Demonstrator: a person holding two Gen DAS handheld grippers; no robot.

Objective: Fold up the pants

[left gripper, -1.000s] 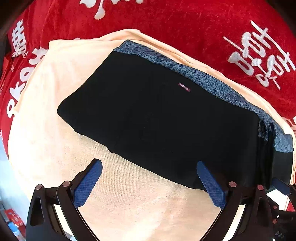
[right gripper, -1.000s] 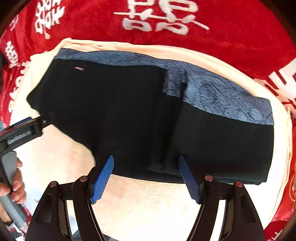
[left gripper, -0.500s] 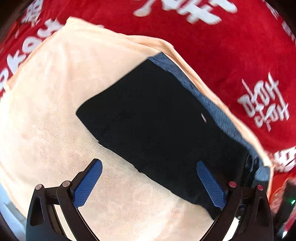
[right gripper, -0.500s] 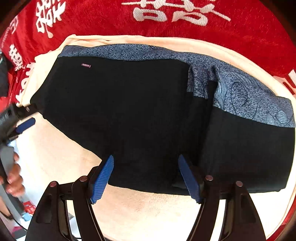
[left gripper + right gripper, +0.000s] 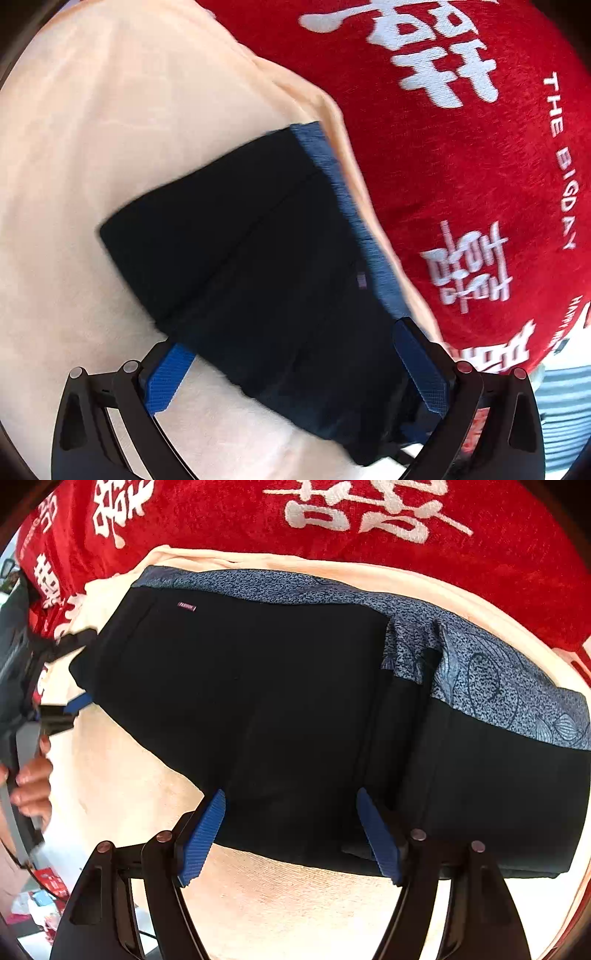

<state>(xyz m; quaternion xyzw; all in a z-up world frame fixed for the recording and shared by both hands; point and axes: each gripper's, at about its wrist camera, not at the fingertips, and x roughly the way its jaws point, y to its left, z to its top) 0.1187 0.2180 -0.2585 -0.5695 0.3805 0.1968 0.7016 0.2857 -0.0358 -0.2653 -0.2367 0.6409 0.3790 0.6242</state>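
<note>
We have the black fabric pants with a blue patterned waistband (image 5: 295,709) lying flat on a peach-coloured terry towel (image 5: 280,904), which in turn is spread over a red plush blanket with white lettering (image 5: 369,520). The pants already look folded lengthwise, one half over the other, with the waistband along the edge far from us and a small label near it.

Our left tool (image 5: 295,373) is spread wide at the left end of the pants; the dark cloth runs through the gap between its blue pads (image 5: 168,376), but we grip nothing there as far as the left wrist view shows. Our right tool (image 5: 291,834) is likewise wide open at the near hem of the pants, roughly midway along, its pads straddling the cloth edge with no hold on it.

We judge that we are lining up for the crosswise fold. The next move calls for both tools to settle onto the cloth and pinch all layers together, then carry one end across toward the other end of the pants. The slack, layered fabric may slip apart if only the top layer is caught.
</note>
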